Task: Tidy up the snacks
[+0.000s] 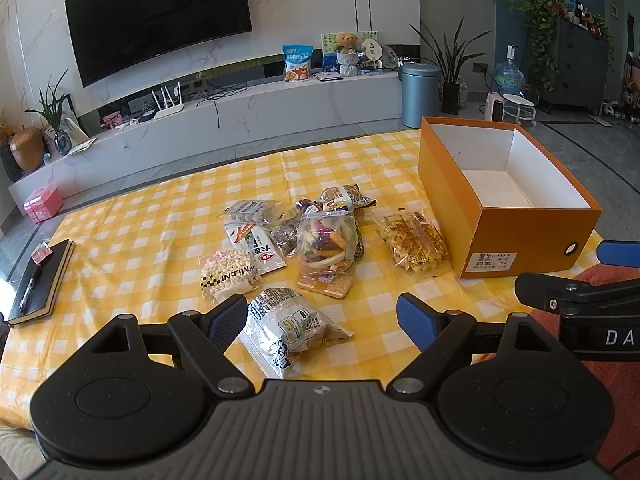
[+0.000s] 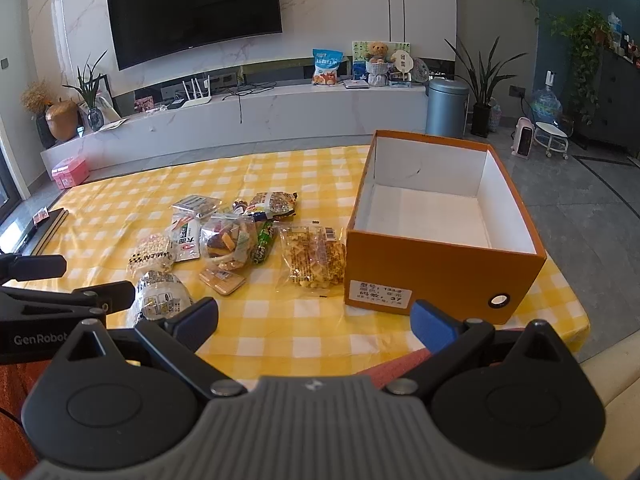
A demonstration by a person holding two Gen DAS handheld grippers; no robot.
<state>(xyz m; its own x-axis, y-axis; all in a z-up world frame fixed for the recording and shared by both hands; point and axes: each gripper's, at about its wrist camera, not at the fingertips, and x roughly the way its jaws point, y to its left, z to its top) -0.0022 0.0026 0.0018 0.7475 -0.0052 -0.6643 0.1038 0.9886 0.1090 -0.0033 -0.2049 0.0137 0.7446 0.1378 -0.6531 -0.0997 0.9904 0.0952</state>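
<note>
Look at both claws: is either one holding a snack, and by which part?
Nothing is held. The left claw and right claw are both open.

A: How does the left gripper [image 1: 322,314] stand?

B: Its jaws are spread wide, the blue pads [image 1: 412,316] well apart and closed on nothing. It sits low and level, pointing forward over the worktop.

A: And the right gripper [image 2: 314,322]?

B: The same: jaws wide apart, nothing between the pads [image 2: 430,326], held low and pointing forward.

A: Are the two near each other?

B: They are side by side. From the left wrist view the right gripper's black fingers [image 1: 576,292] reach in at the right edge; from the right wrist view the left gripper [image 2: 80,280] comes in at the left edge.
</note>
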